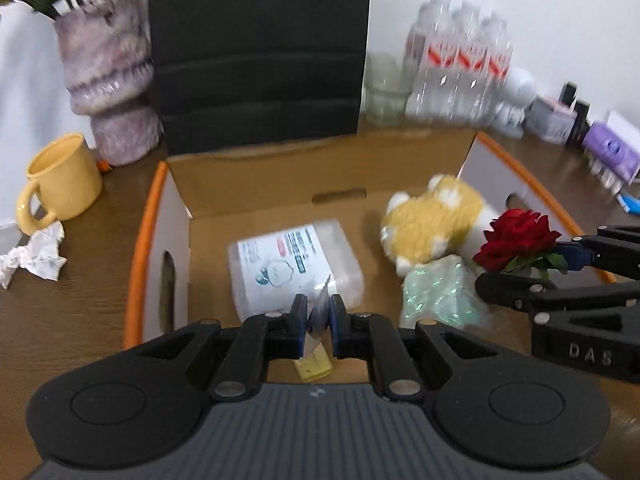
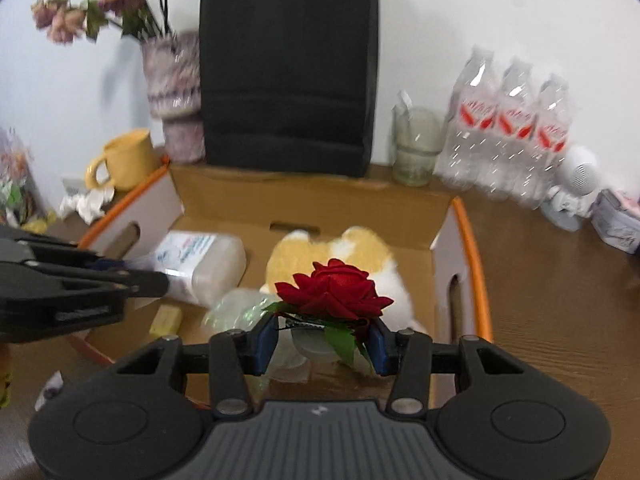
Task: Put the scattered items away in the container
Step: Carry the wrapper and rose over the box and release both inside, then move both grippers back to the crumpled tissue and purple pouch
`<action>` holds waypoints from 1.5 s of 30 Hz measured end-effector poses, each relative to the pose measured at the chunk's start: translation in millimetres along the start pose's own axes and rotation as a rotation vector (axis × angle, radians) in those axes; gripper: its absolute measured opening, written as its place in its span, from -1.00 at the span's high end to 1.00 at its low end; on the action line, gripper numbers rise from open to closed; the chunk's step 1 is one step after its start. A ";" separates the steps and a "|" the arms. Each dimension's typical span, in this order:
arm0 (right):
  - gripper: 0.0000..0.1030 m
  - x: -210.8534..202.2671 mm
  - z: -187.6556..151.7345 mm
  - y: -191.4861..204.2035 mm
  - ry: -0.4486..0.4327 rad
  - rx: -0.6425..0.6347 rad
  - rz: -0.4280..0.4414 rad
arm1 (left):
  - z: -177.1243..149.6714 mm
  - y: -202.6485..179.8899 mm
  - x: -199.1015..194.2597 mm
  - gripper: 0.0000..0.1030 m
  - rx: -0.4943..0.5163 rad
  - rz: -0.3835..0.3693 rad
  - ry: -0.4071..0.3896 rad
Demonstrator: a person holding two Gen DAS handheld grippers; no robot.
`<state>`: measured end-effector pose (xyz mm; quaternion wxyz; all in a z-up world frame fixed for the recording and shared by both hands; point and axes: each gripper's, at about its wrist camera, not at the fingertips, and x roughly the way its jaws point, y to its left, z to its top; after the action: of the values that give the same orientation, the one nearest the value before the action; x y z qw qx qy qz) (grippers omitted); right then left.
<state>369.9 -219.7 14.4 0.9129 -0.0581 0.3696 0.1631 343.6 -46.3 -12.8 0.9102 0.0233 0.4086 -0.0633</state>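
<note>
Rose (image 2: 334, 288), pinched at its base by the right tongs (image 2: 322, 338), hangs over the cardboard box (image 2: 312, 196); left tongs (image 1: 319, 318) grip a wipes pack (image 1: 294, 266) corner (thin film could slip, dropping crooked).

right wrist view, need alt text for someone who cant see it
The right hand-held gripper holds a red rose between its blue pads above an open cardboard box on a wooden table. In the box lie a yellow-and-white plush toy and a plastic wipes pack; the left hand-held gripper reaches in from the left.
</note>
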 end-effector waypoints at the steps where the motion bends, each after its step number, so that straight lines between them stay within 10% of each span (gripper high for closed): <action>1: 0.12 5.7 0.7 0.3 0.020 0.001 0.011 | 1.5 0.2 4.9 0.77 0.001 0.000 0.014; 9: 0.07 27.9 8.6 0.1 0.091 0.025 0.057 | 10.8 8.6 32.4 0.60 -0.063 0.060 0.091; 16: -0.57 36.4 8.8 -2.6 0.134 0.060 0.081 | 5.4 15.8 32.7 -0.47 -0.101 0.055 0.080; 23: -0.66 14.0 8.1 -5.9 0.107 0.067 0.063 | 7.5 8.9 7.7 -1.00 -0.090 0.033 0.019; 45: -0.97 -122.2 -58.2 12.9 -0.161 0.043 0.054 | -83.5 27.1 -119.4 -1.00 -0.090 0.015 -0.250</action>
<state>245.0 -251.9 57.4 0.9360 -0.0150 0.2997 0.1839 206.8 -0.1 20.6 0.9547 -0.0224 0.2940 -0.0406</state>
